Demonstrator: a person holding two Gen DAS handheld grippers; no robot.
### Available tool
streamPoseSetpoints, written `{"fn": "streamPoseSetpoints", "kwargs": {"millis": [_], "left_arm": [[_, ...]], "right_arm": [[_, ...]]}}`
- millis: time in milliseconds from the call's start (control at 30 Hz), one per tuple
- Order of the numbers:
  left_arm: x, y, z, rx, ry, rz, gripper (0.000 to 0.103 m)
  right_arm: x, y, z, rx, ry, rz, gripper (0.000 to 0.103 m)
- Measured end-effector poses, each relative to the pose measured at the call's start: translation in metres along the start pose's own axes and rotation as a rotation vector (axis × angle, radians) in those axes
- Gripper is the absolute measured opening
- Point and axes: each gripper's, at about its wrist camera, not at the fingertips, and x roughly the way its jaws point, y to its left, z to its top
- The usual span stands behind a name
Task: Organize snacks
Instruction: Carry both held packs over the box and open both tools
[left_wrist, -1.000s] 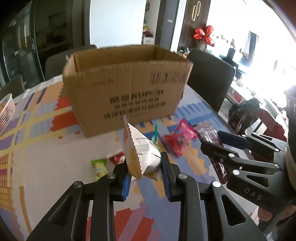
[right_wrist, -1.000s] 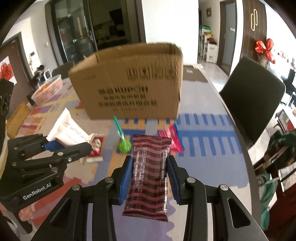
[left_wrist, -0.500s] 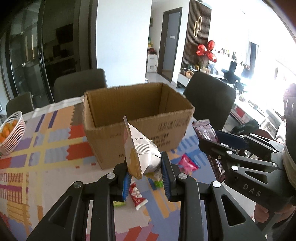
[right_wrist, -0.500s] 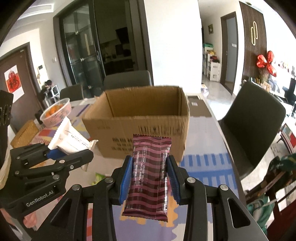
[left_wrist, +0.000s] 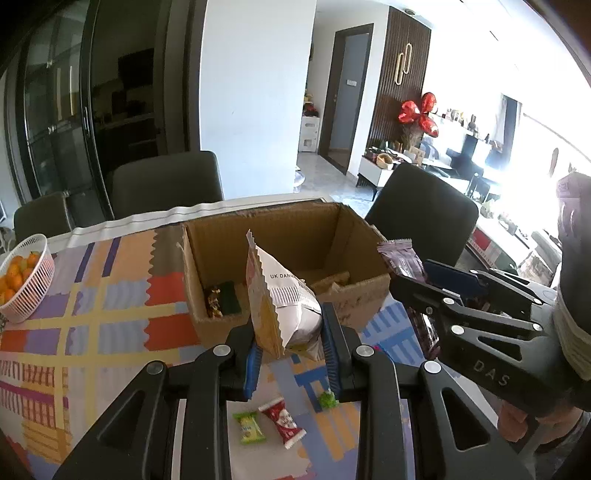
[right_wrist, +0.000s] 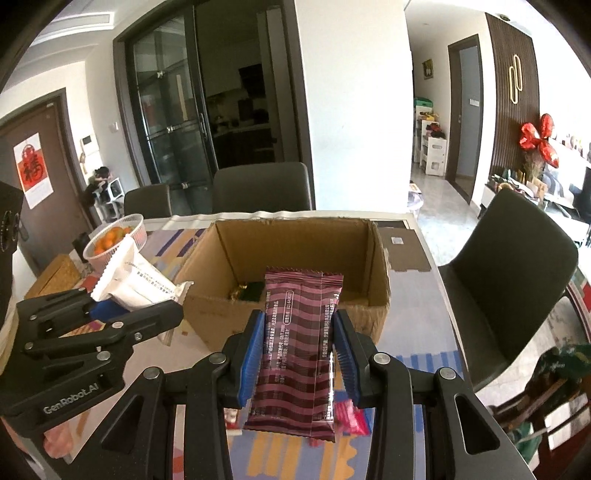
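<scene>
Above a patchwork tablecloth (left_wrist: 110, 295), left gripper (left_wrist: 291, 354) pinches a white packet (left_wrist: 288, 295), right gripper (right_wrist: 299, 354) a maroon bar (right_wrist: 299, 350), both poised for the cardboard box (right_wrist: 380, 258).

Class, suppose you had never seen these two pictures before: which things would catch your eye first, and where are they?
First, the two held snacks: the left gripper clamps a white snack bag, the right gripper a maroon striped wrapper, both raised in front of the open cardboard box. Then the basket of oranges at the table's far left.

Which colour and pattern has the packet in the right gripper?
Maroon and pink stripes; the right wrist view shows it best.
</scene>
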Motion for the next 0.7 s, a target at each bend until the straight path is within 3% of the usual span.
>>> {"fn": "streamPoseSetpoints", "kwargs": {"millis": [367, 700], "left_arm": [[0.027, 0.022, 0.040, 0.003, 0.033, 0.035, 0.029], [0.057, 0.023, 0.049, 0.018, 0.090, 0.065, 0.030]], "right_arm": [[0.035, -0.001, 0.044, -0.018, 0.041, -0.005, 0.039], [0.067, -0.009, 0.061, -0.011, 0.085, -0.033, 0.039]]}}
